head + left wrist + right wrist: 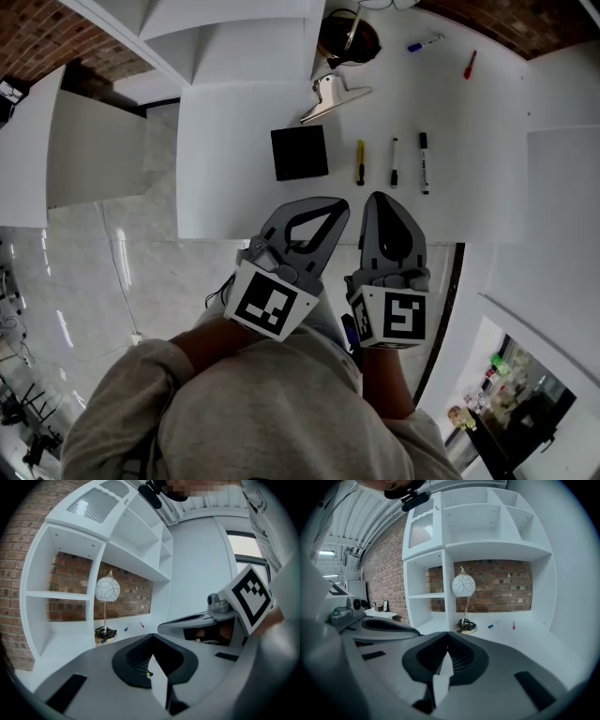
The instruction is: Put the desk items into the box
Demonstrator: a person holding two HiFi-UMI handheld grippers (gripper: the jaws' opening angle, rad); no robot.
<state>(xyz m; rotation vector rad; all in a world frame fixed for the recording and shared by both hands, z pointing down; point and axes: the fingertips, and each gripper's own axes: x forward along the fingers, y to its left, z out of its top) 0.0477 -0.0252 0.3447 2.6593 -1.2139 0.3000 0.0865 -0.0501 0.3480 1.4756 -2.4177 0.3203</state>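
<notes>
1. My left gripper [335, 208] is closed, tips together, nothing between them. It hangs at the desk [225, 187] edge, on my side of the box [300, 152].
2. My right gripper [377, 199] is closed too and empty, on my side of the box and to its right.
3. The box is black and square, sits on the desk, and is apart from both grippers.
4. Right of the box, in a row and apart from each other: yellow pen [360, 162], thin pen [394, 162], marker [424, 162].
5. Just beyond the box: metal clip [333, 97], not touching it.
6. Farther beyond the box: lamp base [349, 37].
7. Far beyond the box, to the right: blue marker [425, 43], red pen [470, 64].
</notes>
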